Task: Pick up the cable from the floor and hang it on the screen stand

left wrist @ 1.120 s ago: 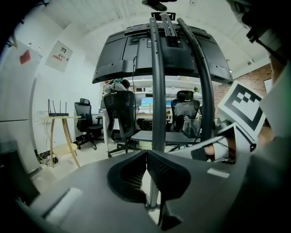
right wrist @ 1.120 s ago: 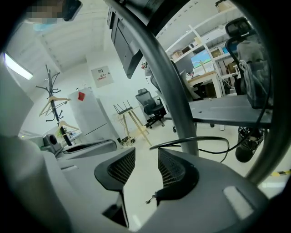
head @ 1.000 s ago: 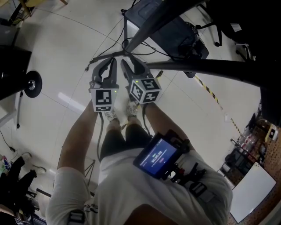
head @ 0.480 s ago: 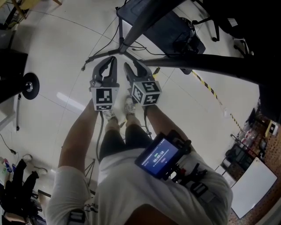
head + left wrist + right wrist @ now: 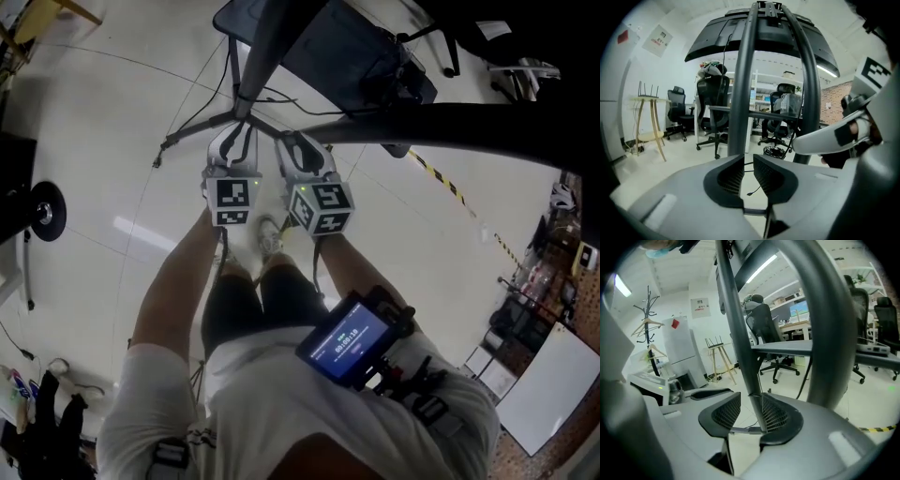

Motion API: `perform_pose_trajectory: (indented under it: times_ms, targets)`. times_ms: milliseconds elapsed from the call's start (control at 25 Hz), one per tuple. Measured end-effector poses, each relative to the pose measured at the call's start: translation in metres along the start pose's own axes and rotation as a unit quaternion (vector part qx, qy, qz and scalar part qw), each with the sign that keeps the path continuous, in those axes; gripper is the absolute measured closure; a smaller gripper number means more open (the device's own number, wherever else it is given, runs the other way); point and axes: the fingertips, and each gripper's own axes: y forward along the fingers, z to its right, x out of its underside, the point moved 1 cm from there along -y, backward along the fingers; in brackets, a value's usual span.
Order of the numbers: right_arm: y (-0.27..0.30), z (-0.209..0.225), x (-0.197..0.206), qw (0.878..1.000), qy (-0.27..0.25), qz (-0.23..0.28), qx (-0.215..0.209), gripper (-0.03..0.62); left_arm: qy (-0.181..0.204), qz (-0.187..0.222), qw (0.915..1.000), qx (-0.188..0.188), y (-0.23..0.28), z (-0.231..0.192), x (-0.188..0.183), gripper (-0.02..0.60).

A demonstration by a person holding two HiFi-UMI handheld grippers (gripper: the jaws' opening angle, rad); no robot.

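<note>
Obs.: both tools sit low in front of the screen stand [image 5: 743,84], side by side, noses toward its foot.

State, left tool [image 5: 748,159]: the jaws have just been opening and are now only a narrow slit apart, with nothing between the pads.

State, right tool [image 5: 751,398]: the jaws have just been closing but stand well apart. A stand leg shows through the gap beyond them. Nothing is gripped.

The cable [image 5: 753,190] lies on the floor [image 5: 103,141] at the foot of the stand. Its loose end shows through my left tool's slit, untouched. Several dark leads fan out from the stand's foot. I judge this one to be mine, but I am not certain.

Risks from here:
- The left slit is too narrow. Coming down like this, I would push the cable along the floor rather than take it in.
- Stand legs are just beside both tools, so a closing jaw could catch a leg instead of the cable.
- I could take the wrong lead. One plugged into the screen would go taut and tug the stand.
- The tools are close beside each other in front of the stand and could knock together on the reach.
</note>
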Motion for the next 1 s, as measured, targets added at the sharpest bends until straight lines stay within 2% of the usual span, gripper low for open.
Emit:
perform_pose_trajectory:
  times_ms: [240,360,520,720,880,960,1000]
  targets:
    - [-0.013,0.039,0.022,1.0,-0.011,0.008,0.023,0.461,-0.071,-0.032,0.9969,0.013,0.063,0.029,0.044,0.469]
    - [-0.015,0.053,0.031,0.999,-0.016,0.009,0.028,0.473,-0.107,-0.039,0.9935,0.004,0.088,0.031,0.057,0.446]
    - [-0.019,0.06,0.038,0.999,-0.016,0.011,0.027,0.481,-0.141,-0.032,0.9893,-0.019,0.105,0.025,0.057,0.44]
    - [-0.019,0.056,0.038,0.999,-0.027,0.011,0.012,0.493,-0.219,-0.015,0.9753,-0.027,0.116,0.021,0.05,0.442]
    - [-0.017,0.052,0.037,0.999,-0.034,0.011,-0.003,0.493,-0.301,0.009,0.9532,-0.025,0.11,0.021,0.041,0.442]
    - [-0.016,0.05,0.036,0.999,-0.033,0.011,-0.007,0.494,-0.306,0.003,0.9512,-0.042,0.109,0.016,0.046,0.445]
    - [-0.014,0.05,0.036,0.999,-0.033,0.012,-0.009,0.496,-0.301,-0.004,0.9522,-0.05,0.11,0.013,0.049,0.48]
